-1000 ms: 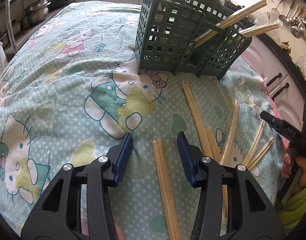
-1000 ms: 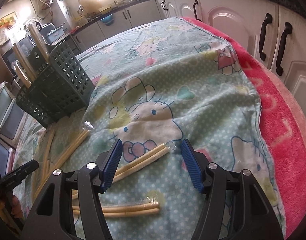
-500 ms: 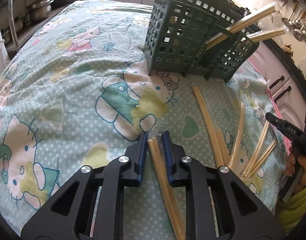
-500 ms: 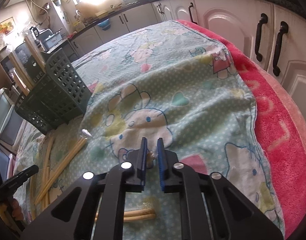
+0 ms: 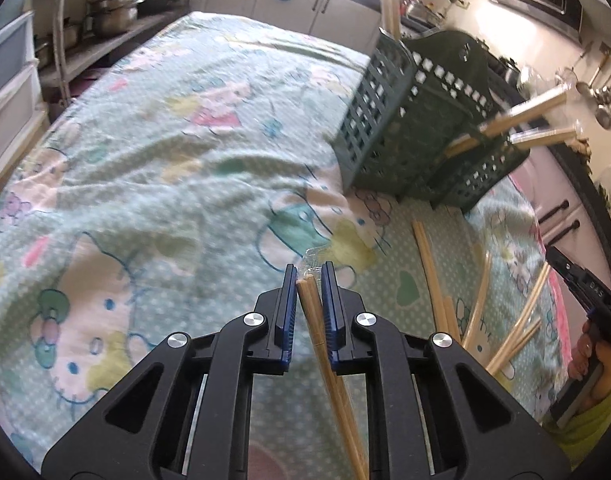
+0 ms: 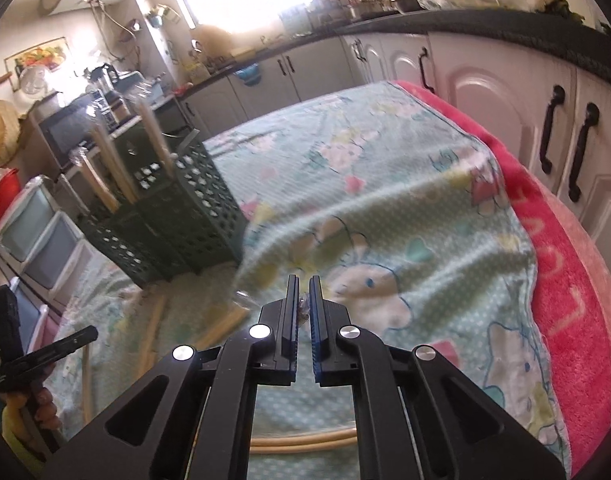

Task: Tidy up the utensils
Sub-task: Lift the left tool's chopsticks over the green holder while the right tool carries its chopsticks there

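My left gripper [image 5: 308, 280] is shut on a pair of wooden chopsticks [image 5: 329, 372] in clear wrap, whose near end runs back under the gripper. My right gripper [image 6: 303, 300] has its jaws closing the last bit on the wrapped tip of another chopstick pair [image 6: 304, 312], and the pads press on it. The rest of that pair is hidden. A dark green slotted utensil basket [image 5: 405, 132] [image 6: 177, 216] stands on the cloth, ahead and right of the left gripper, with wrapped chopsticks [image 5: 521, 114] [image 6: 105, 168] leaning out of it.
Several loose chopsticks [image 5: 429, 264] [image 6: 305, 442] lie on the cartoon-print cloth [image 5: 145, 184] [image 6: 385, 168] between the two grippers. A person's hand [image 5: 585, 360] [image 6: 41, 404] grips each tool. White cabinets with black handles [image 6: 549, 132] run past the cloth's pink edge.
Both grippers closed on chopstick pairs that lay between their open fingers, then rose off the cloth. The basket now sits further right in the left wrist view.
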Tool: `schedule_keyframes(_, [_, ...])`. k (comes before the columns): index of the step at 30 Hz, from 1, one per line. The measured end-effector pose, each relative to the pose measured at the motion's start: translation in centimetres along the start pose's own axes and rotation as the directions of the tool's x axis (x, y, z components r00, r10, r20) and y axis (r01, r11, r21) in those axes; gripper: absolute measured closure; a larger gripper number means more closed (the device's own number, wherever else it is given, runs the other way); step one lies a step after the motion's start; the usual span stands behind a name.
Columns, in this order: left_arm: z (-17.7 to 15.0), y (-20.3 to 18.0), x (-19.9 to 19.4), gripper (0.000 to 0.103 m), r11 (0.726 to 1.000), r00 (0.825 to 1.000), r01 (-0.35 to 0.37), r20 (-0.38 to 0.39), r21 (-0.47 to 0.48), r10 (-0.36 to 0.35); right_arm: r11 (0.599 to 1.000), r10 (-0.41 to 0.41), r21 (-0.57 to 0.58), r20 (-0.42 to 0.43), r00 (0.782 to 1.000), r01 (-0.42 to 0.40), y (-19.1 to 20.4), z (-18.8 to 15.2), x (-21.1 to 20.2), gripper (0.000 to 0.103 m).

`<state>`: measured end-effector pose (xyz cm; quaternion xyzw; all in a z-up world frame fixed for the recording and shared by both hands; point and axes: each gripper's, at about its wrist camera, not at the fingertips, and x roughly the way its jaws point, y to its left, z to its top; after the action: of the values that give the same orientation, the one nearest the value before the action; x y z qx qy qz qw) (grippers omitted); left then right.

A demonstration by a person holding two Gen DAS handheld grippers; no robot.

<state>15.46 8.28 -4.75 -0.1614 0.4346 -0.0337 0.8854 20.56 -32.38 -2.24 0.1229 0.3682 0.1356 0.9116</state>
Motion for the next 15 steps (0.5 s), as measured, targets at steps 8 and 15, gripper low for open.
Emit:
schedule_keyframes(8, [1.0, 0.4, -1.8, 0.098, 1.000, 0.998, -0.001, 0.065, -0.023, 0.003, 0.996, 0.078, -0.059, 0.073, 0.994, -0.074, 2.9, 1.3, -2.0, 0.098])
schedule_keyframes(15, [2.1, -0.6, -3.2, 0.099, 1.000, 0.993, 0.020, 0.112, -0.005, -0.019, 0.987, 0.131, -0.110, 0.109, 0.985, -0.119, 5.1, 2.3, -3.3, 0.098])
